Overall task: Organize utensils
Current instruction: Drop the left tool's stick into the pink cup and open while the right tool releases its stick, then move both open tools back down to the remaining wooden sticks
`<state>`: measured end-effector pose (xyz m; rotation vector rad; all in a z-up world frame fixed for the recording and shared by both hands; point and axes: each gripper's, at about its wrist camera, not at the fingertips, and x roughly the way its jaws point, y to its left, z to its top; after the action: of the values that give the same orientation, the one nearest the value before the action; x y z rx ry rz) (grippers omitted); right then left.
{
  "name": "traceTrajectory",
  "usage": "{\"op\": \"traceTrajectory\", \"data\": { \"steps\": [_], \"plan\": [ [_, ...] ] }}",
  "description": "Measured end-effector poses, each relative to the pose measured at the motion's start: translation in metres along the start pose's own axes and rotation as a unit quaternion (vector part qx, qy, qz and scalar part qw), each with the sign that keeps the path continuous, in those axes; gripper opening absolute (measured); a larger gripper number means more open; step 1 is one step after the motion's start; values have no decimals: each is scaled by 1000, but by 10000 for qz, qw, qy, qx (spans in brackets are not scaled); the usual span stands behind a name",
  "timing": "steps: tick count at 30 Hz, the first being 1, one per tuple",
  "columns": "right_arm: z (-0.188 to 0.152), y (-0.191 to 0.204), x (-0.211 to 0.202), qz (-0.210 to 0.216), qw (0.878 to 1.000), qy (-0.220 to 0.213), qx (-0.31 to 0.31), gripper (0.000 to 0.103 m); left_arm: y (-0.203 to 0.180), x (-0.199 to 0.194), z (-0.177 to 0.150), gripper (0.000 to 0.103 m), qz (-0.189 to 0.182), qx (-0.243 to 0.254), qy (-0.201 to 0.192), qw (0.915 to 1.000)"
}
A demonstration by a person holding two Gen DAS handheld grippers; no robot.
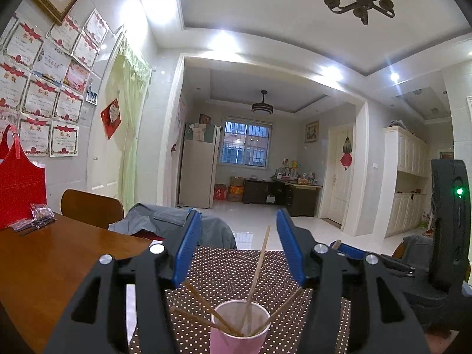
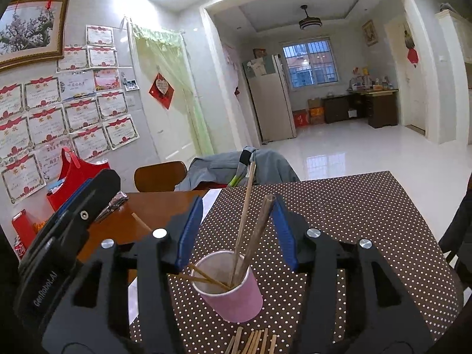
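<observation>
A pink paper cup [image 1: 239, 332] stands on the dotted brown mat [image 1: 224, 268] and holds several wooden chopsticks [image 1: 258, 268] that lean out of it. My left gripper [image 1: 237, 224] is open, its blue pads apart above and on either side of the cup. In the right wrist view the same cup [image 2: 228, 287] stands between the open jaws of my right gripper [image 2: 237, 206]. Several chopsticks [image 2: 244, 221] stand in the cup, one close to the right pad. More loose chopsticks [image 2: 253, 342] lie on the mat [image 2: 354, 221] at the bottom edge.
The wooden table [image 1: 44, 265] has red gift bags [image 1: 17, 183] and small packets [image 1: 38, 215] at its left. A chair draped with a grey jacket [image 2: 236, 165] stands behind the table. The other gripper's black body [image 1: 448, 230] is at the right.
</observation>
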<state>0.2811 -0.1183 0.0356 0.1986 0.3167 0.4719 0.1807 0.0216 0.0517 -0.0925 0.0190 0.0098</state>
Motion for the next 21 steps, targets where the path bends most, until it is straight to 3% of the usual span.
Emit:
{"op": "traceTrajectory", "data": {
  "steps": [10,18,21],
  "plan": [
    [-8,-5,-24,-168,9998,84,-98,48,3,-23,-6,54,50,158,137,9998],
    [-30,-19,-44,-361,9983,407,-205,49,4,-38,-20,54,47,405,712,9966],
    [-43,-23,-46,-402,9968,648,-254,49,2,-39,-29,54,6,539,1093,9926]
  ]
}}
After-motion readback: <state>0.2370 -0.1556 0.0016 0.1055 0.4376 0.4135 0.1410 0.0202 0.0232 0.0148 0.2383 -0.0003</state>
